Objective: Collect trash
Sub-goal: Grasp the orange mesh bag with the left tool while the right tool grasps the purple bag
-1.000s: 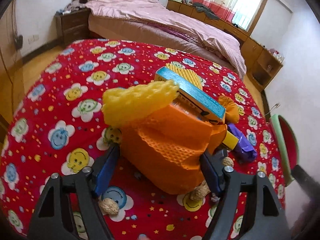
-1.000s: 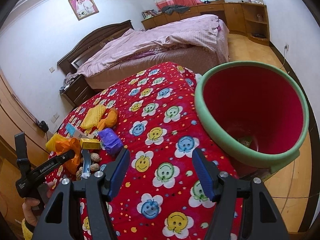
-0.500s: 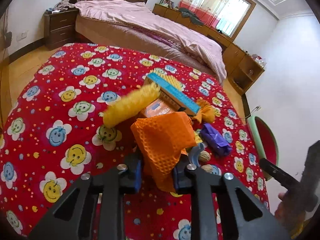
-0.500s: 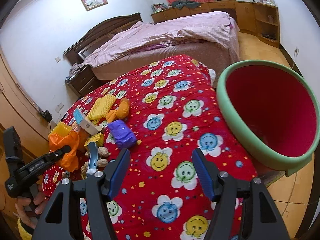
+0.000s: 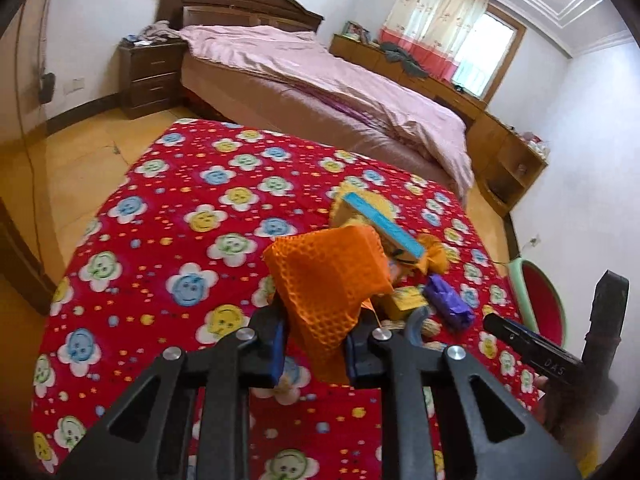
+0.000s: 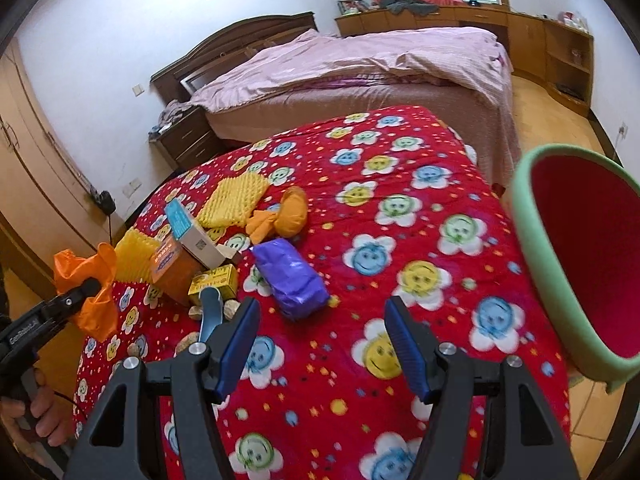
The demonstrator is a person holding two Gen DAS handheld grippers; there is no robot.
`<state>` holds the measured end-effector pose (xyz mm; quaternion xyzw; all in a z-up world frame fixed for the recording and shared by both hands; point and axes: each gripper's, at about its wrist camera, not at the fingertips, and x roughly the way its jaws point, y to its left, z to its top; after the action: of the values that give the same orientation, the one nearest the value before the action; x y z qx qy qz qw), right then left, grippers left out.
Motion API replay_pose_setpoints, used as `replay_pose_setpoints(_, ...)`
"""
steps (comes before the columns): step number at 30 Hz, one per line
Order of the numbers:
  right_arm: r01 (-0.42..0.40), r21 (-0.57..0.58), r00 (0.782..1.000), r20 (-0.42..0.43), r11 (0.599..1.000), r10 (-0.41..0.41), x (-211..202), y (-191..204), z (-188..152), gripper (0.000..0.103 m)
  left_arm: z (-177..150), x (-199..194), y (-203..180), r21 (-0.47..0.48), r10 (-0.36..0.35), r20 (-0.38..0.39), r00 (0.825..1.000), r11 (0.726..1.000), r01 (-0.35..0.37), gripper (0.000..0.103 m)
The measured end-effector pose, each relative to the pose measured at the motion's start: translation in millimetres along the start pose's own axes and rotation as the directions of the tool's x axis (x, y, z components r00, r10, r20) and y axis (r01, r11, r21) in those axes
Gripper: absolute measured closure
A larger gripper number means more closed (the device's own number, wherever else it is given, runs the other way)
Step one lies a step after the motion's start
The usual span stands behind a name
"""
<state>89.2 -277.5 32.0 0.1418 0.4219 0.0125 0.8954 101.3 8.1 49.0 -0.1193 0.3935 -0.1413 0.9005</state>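
My left gripper point(image 5: 316, 340) is shut on a crumpled orange foam net point(image 5: 328, 288) and holds it above the red flowered cloth point(image 5: 180, 240). The right wrist view shows the same net point(image 6: 90, 280) hanging from those fingers at the far left. My right gripper point(image 6: 324, 332) stands open over the cloth with nothing between its fingers, just in front of a purple bag point(image 6: 292, 276). The bin point(image 6: 532, 240), green-rimmed and red inside, stands off the table's right edge.
A pile lies left of the purple bag: a blue-topped box point(image 6: 192, 232), an orange box point(image 6: 172, 260), a small yellow box point(image 6: 214, 280), yellow foam nets point(image 6: 236, 200), an orange bag point(image 6: 288, 214) and several nuts point(image 6: 196, 312). A bed point(image 6: 360, 68) stands behind the table.
The left gripper closed on the orange net and lifted it off the pile, leaving the yellow net behind. The right gripper swung left, from the bin toward the purple bag.
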Motion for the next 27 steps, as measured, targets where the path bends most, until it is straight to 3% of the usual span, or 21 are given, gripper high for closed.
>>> replay_pose_setpoints(12,0.009,-0.018,0.998,-0.058,1.000,-0.010,44,12,5,0.036,-4,10,17,-0.013,0.076,-0.007,0.997,0.997,-0.076,0.081)
replay_pose_setpoints(16,0.022,-0.047,0.998,-0.052,0.999,-0.025,49,15,5,0.059,-4,5,15,-0.007,0.069,0.003,0.998,0.998,-0.069,0.081)
replay_pose_setpoints(27,-0.011,-0.022,1.000,-0.027,1.000,0.010,26,5,-6,0.067,-2,-13,2,0.014,0.060,0.042,0.997,0.998,-0.061,0.081)
